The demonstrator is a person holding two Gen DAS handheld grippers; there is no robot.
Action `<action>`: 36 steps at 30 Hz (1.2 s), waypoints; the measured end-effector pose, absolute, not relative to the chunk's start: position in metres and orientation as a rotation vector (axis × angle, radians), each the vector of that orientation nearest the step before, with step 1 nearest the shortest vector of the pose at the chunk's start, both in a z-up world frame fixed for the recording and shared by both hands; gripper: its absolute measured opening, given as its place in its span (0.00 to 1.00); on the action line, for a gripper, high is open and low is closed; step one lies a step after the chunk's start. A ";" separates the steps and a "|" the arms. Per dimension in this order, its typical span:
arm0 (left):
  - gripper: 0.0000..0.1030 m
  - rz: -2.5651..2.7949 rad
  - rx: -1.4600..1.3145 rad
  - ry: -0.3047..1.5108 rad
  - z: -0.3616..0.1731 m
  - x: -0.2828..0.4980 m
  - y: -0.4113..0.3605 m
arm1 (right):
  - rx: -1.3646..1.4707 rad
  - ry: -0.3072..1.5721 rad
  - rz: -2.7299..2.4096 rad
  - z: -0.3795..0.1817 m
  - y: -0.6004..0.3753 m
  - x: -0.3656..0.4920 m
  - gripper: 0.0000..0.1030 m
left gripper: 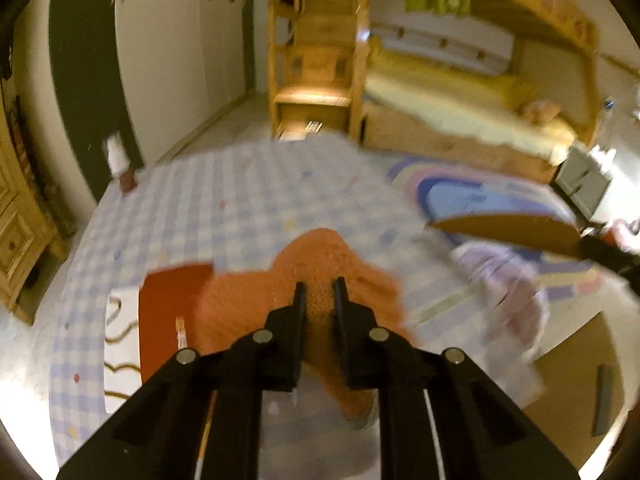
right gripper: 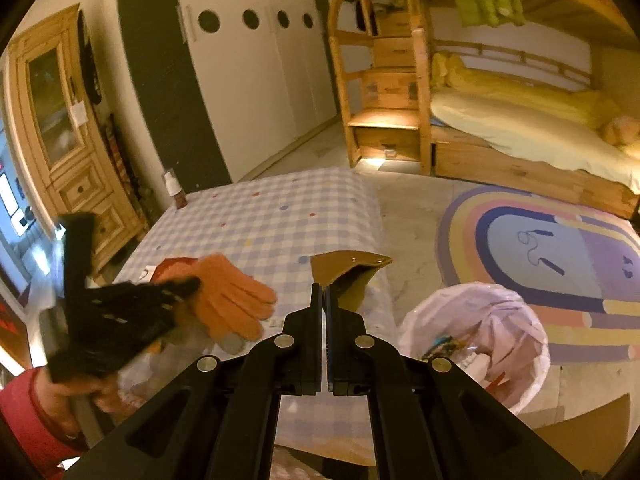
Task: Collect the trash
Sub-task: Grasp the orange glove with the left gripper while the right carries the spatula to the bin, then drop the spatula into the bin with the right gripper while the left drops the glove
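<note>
My left gripper (left gripper: 320, 286) is shut on an orange knitted glove (left gripper: 320, 256) and holds it above the checked table (left gripper: 224, 196). The glove also shows in the right wrist view (right gripper: 232, 292), with the left gripper (right gripper: 188, 286) coming from the left. My right gripper (right gripper: 324, 288) is shut on a brown cardboard piece (right gripper: 348, 270), held above the table's right edge. The cardboard shows in the left wrist view (left gripper: 508, 228) at right. A white-lined trash bin (right gripper: 472, 340) with trash inside stands on the floor to the right of the table.
A red sheet (left gripper: 168, 312) and a white paper with brown squiggles (left gripper: 120, 344) lie on the table. A small bottle (right gripper: 176, 190) stands at the far left corner. A rainbow rug (right gripper: 560, 256), a wooden bunk bed (right gripper: 520, 120) and a cabinet (right gripper: 60, 120) surround the table.
</note>
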State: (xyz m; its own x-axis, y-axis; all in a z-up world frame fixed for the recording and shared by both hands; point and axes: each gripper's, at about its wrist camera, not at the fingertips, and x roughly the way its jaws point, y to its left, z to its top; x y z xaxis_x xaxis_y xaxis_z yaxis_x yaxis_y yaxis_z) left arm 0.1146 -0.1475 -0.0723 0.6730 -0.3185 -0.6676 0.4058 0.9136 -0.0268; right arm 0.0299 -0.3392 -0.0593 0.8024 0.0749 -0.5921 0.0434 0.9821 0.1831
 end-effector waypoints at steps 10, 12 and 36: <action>0.11 -0.625 0.139 0.566 -0.016 0.072 -0.218 | 0.248 0.614 -0.161 -0.056 -0.408 -0.008 0.01; 0.11 -0.652 0.154 0.563 -0.021 0.069 -0.237 | 0.249 0.632 -0.207 -0.061 -0.421 -0.011 0.01; 0.13 -0.806 0.274 0.684 -0.079 0.082 -0.345 | 0.344 0.695 -0.331 -0.101 -0.498 -0.002 0.30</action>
